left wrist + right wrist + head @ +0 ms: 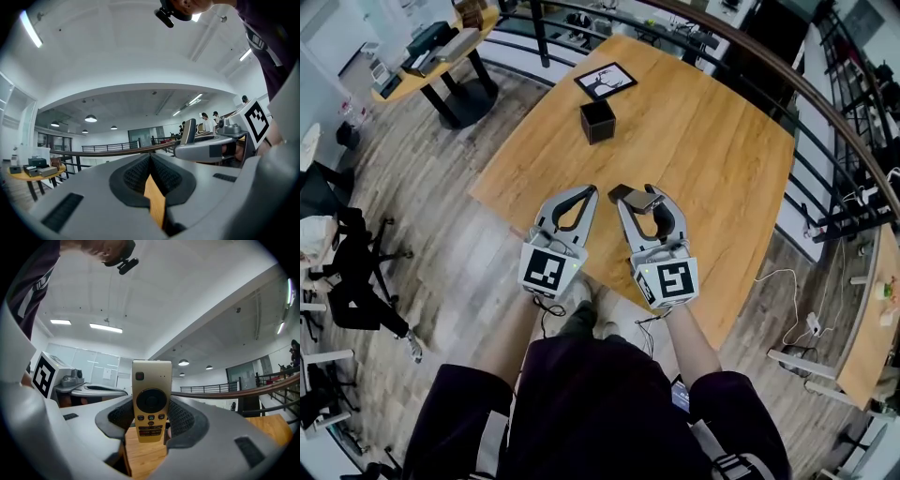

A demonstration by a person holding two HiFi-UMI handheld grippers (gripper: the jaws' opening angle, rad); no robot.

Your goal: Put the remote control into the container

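A gold remote control with a round black pad stands upright between the pads of my right gripper, which is shut on its lower half. In the head view that right gripper holds the remote control over the near edge of the wooden table. The black cube container stands open-topped farther out on the table, well apart from both grippers. My left gripper hovers just left of the right one, jaws shut with nothing between them. Its pads meet in the left gripper view.
A framed picture lies flat beyond the container. A curved railing runs past the table's far and right sides. A round side table with boxes stands at far left, and black chairs stand on the floor at left.
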